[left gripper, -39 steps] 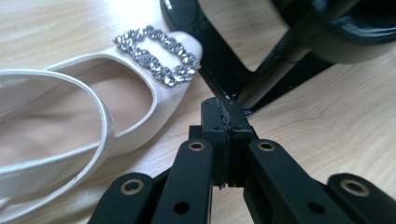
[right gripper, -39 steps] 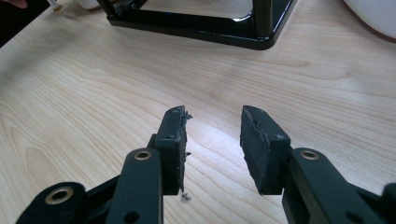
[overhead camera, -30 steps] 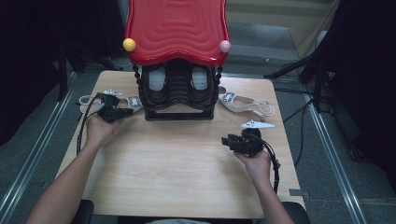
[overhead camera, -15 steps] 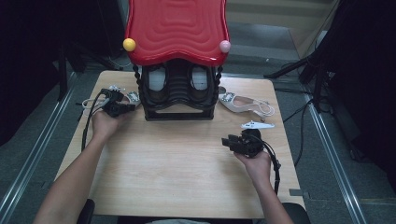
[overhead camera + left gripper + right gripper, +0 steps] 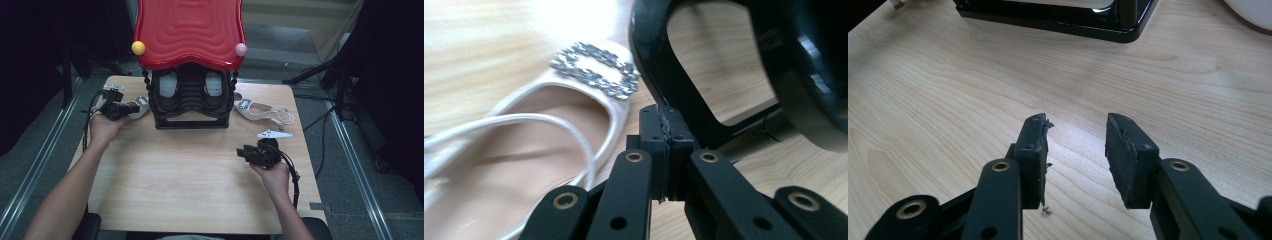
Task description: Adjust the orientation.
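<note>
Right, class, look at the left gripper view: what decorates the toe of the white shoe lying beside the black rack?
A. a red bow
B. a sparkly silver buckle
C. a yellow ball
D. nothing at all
B: a sparkly silver buckle sits on the toe of the white shoe, right next to the black rack.

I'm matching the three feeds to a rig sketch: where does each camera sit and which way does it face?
High view: above the person's side, looking forward and down on the table; both forearms show.
Left gripper view: on the left gripper, jaws shut, facing the white shoe.
Right gripper view: on the right gripper, jaws open over bare wood.
Shared: the black rack.
</note>
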Demonstrator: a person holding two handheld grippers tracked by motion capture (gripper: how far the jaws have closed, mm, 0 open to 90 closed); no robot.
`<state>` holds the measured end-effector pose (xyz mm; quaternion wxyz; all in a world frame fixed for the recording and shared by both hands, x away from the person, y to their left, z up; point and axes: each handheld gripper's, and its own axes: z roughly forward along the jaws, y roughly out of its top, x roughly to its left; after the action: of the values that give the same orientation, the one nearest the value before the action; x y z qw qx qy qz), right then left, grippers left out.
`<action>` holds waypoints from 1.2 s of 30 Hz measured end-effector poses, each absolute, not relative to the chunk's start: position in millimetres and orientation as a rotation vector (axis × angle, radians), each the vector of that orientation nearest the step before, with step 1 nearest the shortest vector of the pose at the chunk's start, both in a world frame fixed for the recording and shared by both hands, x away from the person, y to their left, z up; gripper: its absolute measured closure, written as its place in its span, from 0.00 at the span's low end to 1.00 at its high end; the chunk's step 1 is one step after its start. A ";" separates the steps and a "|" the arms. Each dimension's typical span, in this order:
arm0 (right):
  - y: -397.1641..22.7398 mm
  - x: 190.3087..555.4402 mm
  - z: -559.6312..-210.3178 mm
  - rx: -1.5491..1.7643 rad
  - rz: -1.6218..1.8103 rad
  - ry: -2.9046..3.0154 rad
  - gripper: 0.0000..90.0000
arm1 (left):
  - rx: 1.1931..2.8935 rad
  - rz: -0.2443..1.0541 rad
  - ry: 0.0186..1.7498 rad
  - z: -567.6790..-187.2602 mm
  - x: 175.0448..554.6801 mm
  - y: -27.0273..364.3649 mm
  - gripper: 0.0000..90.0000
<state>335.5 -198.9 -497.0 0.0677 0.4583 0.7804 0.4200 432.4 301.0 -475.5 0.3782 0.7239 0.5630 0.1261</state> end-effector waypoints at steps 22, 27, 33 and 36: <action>-184.3 342.5 -500.7 1.349 1.266 2.410 0.69 | 1.798 0.357 1.560 -461.6 411.4 371.9 1.00; -184.5 342.3 -501.3 1.356 1.260 2.413 0.69 | 1.810 0.315 1.583 -473.7 416.7 368.1 1.00; -186.4 341.2 -502.1 1.365 1.251 2.414 0.69 | 1.880 0.266 1.573 -485.0 421.0 356.0 1.00; -187.0 340.4 -502.1 1.366 1.250 2.410 0.69 | 1.899 0.244 1.567 -488.6 420.9 351.6 1.00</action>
<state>340.4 -187.0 -502.1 0.0510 0.4489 0.7919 0.4109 420.9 351.6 -488.6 0.3274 0.7252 0.5985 0.0930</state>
